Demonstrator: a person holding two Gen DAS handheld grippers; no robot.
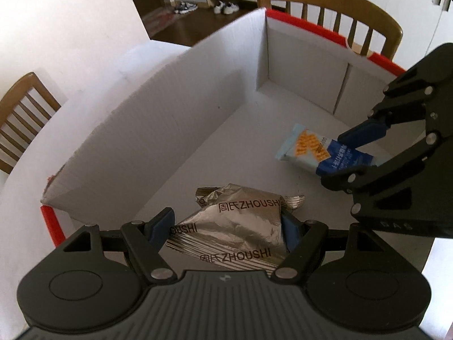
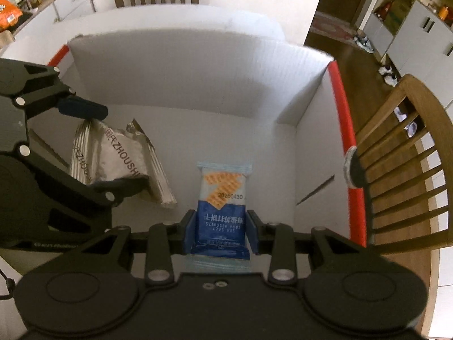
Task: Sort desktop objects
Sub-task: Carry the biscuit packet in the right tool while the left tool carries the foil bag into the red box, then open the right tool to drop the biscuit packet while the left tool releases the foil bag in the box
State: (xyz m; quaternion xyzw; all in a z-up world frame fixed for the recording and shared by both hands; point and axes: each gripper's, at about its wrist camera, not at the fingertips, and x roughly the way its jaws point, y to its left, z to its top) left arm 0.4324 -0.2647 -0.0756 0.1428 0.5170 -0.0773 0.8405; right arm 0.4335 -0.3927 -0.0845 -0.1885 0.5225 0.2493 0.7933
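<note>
Inside a white cardboard box [image 1: 198, 90] with red edging, the left tongs [image 1: 226, 226] clench a crinkled silver foil packet [image 1: 240, 226] printed "ZHOUSHI". Beside it, the right tongs [image 2: 221, 232] grip the dark end of a blue-and-white biscuit packet [image 2: 222, 198] stamped "20250430" and lettered "SODA BISCUITS". Wooden chairs [image 2: 402, 164] ring the white tabletop [image 1: 34, 153].

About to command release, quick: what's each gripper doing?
Left gripper: closed on the silver Zhoushi packet.
Right gripper: closed on the blue biscuit packet.
</note>
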